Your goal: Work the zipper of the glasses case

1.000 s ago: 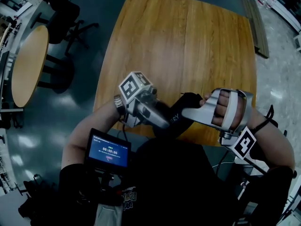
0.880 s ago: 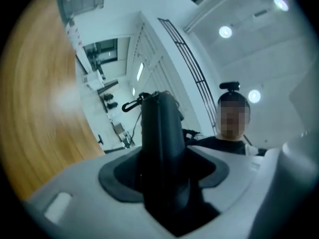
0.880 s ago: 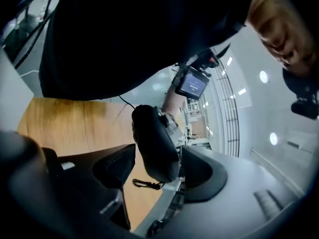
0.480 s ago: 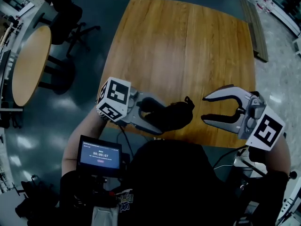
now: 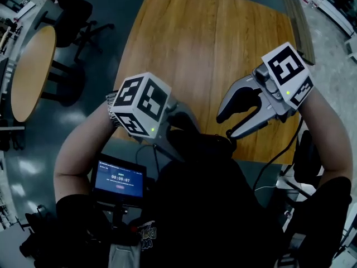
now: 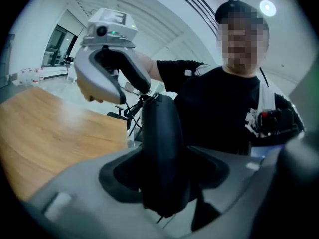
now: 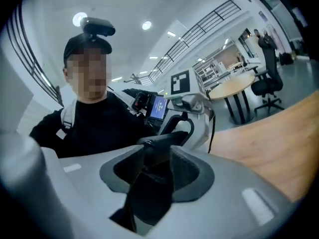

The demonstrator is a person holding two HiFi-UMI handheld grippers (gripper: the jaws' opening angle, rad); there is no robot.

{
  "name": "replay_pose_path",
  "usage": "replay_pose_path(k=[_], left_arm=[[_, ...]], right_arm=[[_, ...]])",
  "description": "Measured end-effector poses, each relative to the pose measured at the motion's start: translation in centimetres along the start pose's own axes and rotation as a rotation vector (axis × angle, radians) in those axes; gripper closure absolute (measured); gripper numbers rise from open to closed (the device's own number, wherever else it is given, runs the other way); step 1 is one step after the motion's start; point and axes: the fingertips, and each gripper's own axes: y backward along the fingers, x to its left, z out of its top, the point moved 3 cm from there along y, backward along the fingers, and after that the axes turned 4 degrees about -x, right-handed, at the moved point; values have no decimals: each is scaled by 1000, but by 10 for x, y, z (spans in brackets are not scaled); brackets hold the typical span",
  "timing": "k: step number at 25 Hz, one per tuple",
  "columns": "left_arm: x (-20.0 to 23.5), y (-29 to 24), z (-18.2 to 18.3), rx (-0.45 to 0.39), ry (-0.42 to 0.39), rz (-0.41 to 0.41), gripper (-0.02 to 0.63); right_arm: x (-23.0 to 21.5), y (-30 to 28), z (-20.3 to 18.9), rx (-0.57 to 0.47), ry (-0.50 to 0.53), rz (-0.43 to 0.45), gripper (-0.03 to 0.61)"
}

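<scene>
Head view: left gripper (image 5: pixel 181 128) clamps the black glasses case (image 5: pixel 203 143) at the near edge of the table (image 5: pixel 212 49). Left gripper view: case upright, squeezed. Right gripper view: right gripper (image 7: pixel 158 176), jaws just closing, half-open round its end; it may pinch fabric and miss the pull.

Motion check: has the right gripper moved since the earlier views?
Yes: right gripper swung upward from the table's near edge, fingers closing around the glasses case end.

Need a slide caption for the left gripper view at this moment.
Left gripper grips the black glasses case between its jaws, wooden table at left, person in a black shirt behind.
</scene>
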Motion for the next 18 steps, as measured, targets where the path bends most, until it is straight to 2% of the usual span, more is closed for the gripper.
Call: replay_pose_path(k=[4,8,11,12,15,18], left_arm=[[-2,-2,-5,78,0,1,347],[-3,-4,-16,153,16,-2,347],[-2,-5,-18,198,42,-5,347],[-1,-5,-18,206,51,-6,347],[1,-1,-18,200,65,-11,348],[3,0,-21,197,70,-4,348]], right_arm=[[1,-22,-9,18,-140,175,409],[-2,-39,-17,45,-215,268,410],[-2,-41,-17,68,-227,272,428],[-1,-41,-17,80,-224,268,462],[1,-42,-17,128,-208,252,489],[1,-40,-20,129,-196,222,513]])
